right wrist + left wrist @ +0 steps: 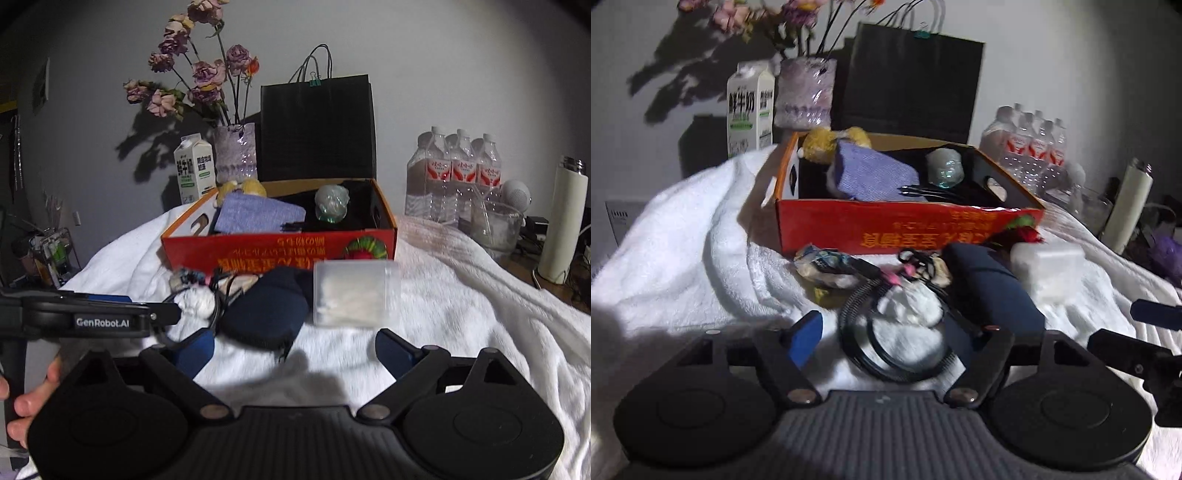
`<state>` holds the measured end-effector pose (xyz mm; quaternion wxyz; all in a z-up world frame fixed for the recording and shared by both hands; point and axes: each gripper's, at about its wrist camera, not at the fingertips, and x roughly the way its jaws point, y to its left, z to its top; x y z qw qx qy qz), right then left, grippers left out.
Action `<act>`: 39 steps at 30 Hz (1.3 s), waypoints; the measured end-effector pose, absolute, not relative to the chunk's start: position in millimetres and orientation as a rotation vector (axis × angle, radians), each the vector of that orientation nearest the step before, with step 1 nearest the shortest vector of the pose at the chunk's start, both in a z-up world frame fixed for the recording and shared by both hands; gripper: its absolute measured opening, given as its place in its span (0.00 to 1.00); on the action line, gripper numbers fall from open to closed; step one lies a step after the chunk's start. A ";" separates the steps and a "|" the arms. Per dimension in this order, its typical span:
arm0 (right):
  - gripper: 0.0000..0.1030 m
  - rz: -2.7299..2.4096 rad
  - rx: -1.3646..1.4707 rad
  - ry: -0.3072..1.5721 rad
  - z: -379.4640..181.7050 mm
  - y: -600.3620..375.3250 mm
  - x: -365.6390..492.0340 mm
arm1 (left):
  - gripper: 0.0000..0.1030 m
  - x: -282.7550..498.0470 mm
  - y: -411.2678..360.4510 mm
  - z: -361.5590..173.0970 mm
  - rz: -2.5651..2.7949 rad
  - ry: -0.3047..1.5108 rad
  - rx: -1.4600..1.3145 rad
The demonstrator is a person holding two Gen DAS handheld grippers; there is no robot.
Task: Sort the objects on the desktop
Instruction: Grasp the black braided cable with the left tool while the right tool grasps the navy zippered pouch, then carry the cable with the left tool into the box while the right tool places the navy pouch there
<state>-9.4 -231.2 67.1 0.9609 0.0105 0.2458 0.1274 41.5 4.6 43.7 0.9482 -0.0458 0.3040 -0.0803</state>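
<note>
Both tools spread: left tool (890, 332) straddles a cable coil (897, 332); only right tool (295, 350) view shows flowers (199, 74) whole.

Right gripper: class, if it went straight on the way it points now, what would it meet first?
Probably the translucent plastic box, lying on the white towel just ahead of the open jaws; depth is uncertain.

Both hand-held grippers held low and level — the left hand-held gripper (886, 332) spread wide, the right hand-held gripper (295, 349) likewise agape, nothing between its fingers — bare fingers (22, 406) gripping the left handle.
</note>
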 end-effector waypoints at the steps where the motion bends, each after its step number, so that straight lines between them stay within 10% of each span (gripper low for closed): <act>1: 0.88 0.256 0.025 0.502 66.1 -228.1 -2.0 | 0.63 50.7 10.6 40.5 -0.167 0.636 -0.111; 6: 0.83 0.274 0.063 0.562 52.7 -207.5 29.8 | 0.35 71.1 19.0 31.9 -0.202 0.660 -0.055; 22: 0.63 0.272 0.014 0.599 36.4 -180.7 42.1 | 0.20 42.8 18.5 44.7 -0.285 0.660 -0.092; 39: 0.69 0.384 -0.100 0.683 45.0 -211.9 -111.8 | 0.12 -93.9 61.0 38.0 -0.246 0.780 -0.273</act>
